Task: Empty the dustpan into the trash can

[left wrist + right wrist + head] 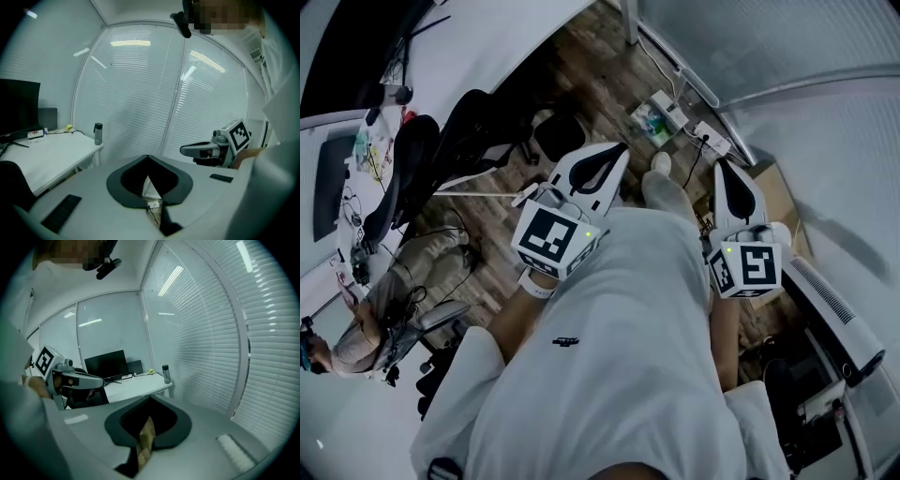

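Note:
No dustpan and no trash can shows in any view. In the head view my left gripper (616,150) and right gripper (721,166) are held side by side in front of my body, above the wooden floor (591,75). Both have their jaws shut with nothing between them. The left gripper view looks along its shut jaws (147,157) toward a wall of blinds, with the right gripper (183,150) at its right. In the right gripper view the shut jaws (150,398) point at a desk corner, and the left gripper (100,380) shows at the left.
A white desk (51,157) with a bottle (97,133) and a dark monitor (18,110) stands against the blinds. Black office chairs (473,131), a power strip (711,141), a cardboard box (778,202) and a white appliance (839,314) surround me. A seated person (366,328) is at the left.

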Demonstrator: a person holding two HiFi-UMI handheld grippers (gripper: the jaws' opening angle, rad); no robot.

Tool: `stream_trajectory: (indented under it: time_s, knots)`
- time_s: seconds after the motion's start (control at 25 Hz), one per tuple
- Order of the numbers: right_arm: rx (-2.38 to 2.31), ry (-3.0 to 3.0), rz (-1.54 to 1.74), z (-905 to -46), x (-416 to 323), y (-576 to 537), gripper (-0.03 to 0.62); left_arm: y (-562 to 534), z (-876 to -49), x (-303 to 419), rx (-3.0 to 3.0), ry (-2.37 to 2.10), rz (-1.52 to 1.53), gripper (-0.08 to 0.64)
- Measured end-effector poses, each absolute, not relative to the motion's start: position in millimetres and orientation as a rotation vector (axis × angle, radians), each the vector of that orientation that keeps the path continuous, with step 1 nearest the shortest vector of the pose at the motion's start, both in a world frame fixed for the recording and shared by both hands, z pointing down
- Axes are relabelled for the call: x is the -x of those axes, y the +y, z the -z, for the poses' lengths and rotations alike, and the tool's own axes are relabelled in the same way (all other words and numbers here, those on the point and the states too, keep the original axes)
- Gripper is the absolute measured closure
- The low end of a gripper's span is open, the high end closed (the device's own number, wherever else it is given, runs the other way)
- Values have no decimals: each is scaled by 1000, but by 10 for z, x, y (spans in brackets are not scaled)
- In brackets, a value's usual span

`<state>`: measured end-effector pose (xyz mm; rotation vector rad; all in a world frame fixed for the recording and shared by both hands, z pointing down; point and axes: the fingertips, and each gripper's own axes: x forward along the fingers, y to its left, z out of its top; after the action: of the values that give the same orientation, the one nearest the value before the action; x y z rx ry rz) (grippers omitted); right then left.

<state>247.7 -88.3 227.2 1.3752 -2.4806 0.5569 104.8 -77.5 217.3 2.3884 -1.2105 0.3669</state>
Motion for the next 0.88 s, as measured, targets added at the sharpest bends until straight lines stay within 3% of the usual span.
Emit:
stream_trajectory:
  time_s: [0.88]
  knots:
    - [-1032, -2574, -566, -2912, -2825, -1984, 581, -1459, -2466, -1451, -2185, -1488, -417, 552]
